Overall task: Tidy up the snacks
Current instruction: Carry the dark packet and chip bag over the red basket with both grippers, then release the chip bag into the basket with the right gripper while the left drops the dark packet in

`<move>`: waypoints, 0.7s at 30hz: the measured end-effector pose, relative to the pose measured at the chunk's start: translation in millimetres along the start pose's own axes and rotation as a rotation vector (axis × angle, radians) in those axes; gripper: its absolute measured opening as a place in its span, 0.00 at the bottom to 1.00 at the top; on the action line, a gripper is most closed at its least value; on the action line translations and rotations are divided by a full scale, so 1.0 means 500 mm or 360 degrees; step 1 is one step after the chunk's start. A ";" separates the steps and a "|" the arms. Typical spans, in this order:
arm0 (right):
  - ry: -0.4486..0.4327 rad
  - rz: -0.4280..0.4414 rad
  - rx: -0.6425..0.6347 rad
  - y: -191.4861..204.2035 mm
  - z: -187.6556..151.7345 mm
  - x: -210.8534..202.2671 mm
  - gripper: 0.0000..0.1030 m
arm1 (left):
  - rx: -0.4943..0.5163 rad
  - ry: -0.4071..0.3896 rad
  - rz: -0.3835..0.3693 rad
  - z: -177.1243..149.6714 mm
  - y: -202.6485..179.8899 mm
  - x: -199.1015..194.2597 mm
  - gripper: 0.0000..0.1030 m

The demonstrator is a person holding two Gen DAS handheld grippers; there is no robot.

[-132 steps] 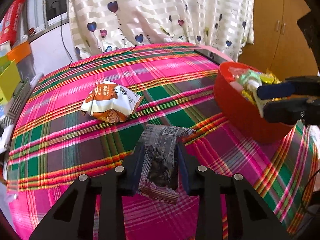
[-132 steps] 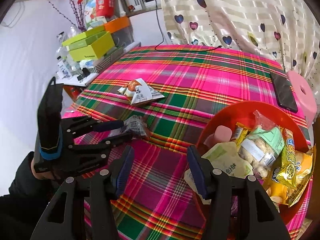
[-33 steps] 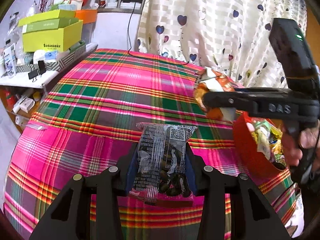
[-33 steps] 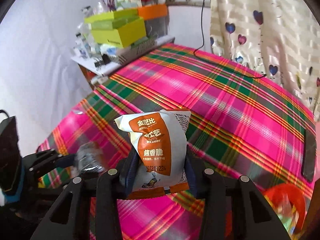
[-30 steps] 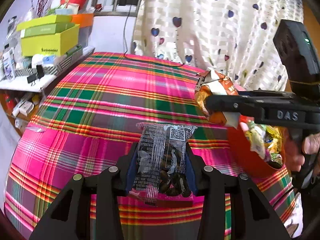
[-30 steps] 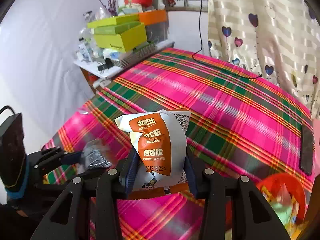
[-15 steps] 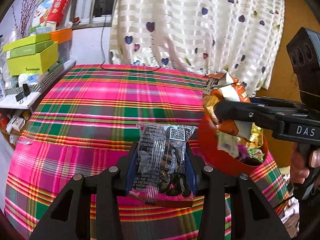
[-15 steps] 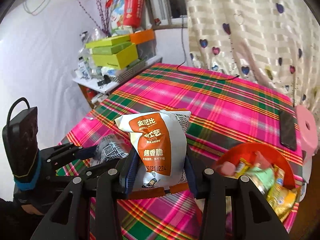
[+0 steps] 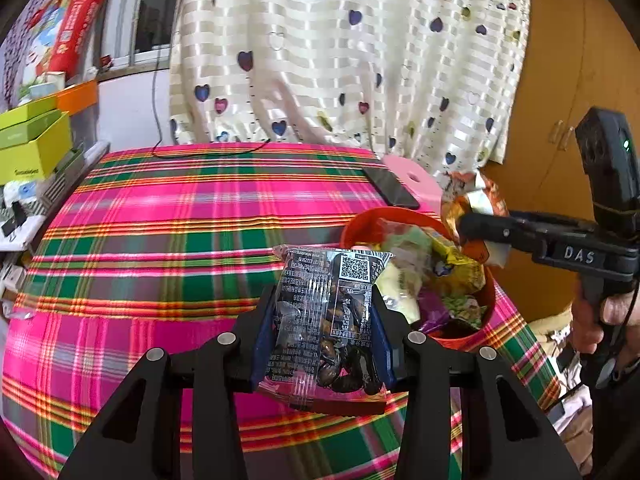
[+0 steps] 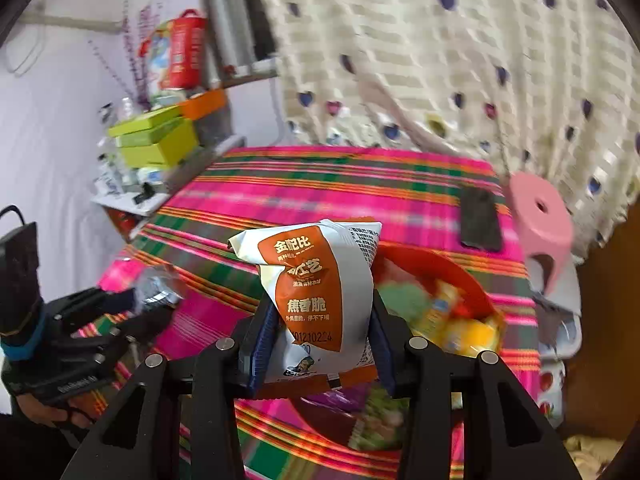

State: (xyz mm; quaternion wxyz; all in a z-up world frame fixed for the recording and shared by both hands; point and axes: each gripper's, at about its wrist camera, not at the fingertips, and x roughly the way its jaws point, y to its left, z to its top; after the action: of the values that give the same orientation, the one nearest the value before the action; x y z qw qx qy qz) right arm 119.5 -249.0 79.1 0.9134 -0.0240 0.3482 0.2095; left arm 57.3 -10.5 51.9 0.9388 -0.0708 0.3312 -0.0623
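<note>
My left gripper point(image 9: 323, 336) is shut on a clear dark snack packet point(image 9: 326, 316) with a QR code and holds it above the plaid table, just left of the red bowl point(image 9: 360, 222) full of snack packets. My right gripper point(image 10: 320, 332) is shut on a white and orange snack bag point(image 10: 320, 284) and holds it over the near side of the red bowl point(image 10: 440, 262). The right gripper with its bag point(image 9: 472, 208) also shows in the left wrist view above the bowl's right rim. The left gripper point(image 10: 132, 304) shows at the left of the right wrist view.
A black phone point(image 9: 390, 186) lies on the plaid tablecloth point(image 9: 160, 248) beyond the bowl, next to a pink stool point(image 10: 540, 212). Green and orange boxes point(image 9: 32, 136) are stacked on a shelf to the left. A heart-print curtain hangs behind the table.
Both grippers have swung right toward the red bowl with their packets. The right gripper's bag now hangs over the bowl, and the bowl sits closer to the left gripper's packet.
</note>
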 end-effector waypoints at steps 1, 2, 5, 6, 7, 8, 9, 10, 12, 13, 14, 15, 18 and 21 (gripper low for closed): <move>0.0008 -0.0016 0.0019 -0.013 -0.007 -0.001 0.40 | 0.0007 0.0003 -0.0006 0.002 -0.005 0.003 0.42; 0.0015 -0.0028 0.0030 -0.021 -0.014 -0.001 0.40 | 0.0015 0.0007 -0.0014 0.003 -0.011 0.007 0.42; 0.0049 -0.0077 0.0024 -0.033 -0.037 0.004 0.40 | 0.0040 0.0024 -0.0036 0.008 -0.028 0.018 0.42; 0.0063 -0.0113 0.0009 -0.036 -0.045 0.011 0.40 | 0.0046 0.0027 -0.0039 0.009 -0.031 0.021 0.42; 0.0082 -0.0138 0.0002 -0.038 -0.050 0.019 0.41 | 0.0053 0.0031 -0.0042 0.009 -0.035 0.023 0.42; 0.0120 -0.0151 -0.0003 -0.042 -0.056 0.030 0.41 | 0.0060 0.0037 -0.0045 0.011 -0.039 0.027 0.42; 0.0158 -0.0155 -0.0011 -0.040 -0.059 0.043 0.41 | 0.0067 0.0044 -0.0048 0.013 -0.043 0.030 0.42; 0.0209 -0.0168 -0.0023 -0.042 -0.067 0.059 0.42 | 0.0073 0.0048 -0.0050 0.015 -0.046 0.033 0.42; 0.0256 -0.0184 -0.0032 -0.046 -0.081 0.078 0.45 | 0.0086 0.0057 -0.0053 0.019 -0.051 0.039 0.42; 0.0269 -0.0185 -0.0031 -0.050 -0.085 0.084 0.48 | 0.0089 0.0062 -0.0053 0.020 -0.054 0.042 0.42; 0.0268 -0.0172 -0.0024 -0.053 -0.087 0.085 0.51 | 0.0094 0.0071 -0.0051 0.023 -0.057 0.048 0.42; 0.0252 -0.0139 -0.0011 -0.056 -0.088 0.080 0.52 | 0.0098 0.0076 -0.0051 0.024 -0.059 0.052 0.42; 0.0180 -0.0062 -0.0026 -0.055 -0.085 0.056 0.58 | 0.0104 0.0094 -0.0054 0.031 -0.066 0.069 0.42; 0.0107 -0.0043 -0.0046 -0.049 -0.081 0.032 0.60 | 0.0107 0.0102 -0.0063 0.040 -0.077 0.088 0.42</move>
State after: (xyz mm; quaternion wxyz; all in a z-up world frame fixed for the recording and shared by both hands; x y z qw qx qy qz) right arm 114.8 -273.1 35.8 0.9035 -0.0488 0.3753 0.2011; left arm 101.1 -53.8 47.2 0.9282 -0.0436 0.3574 -0.0942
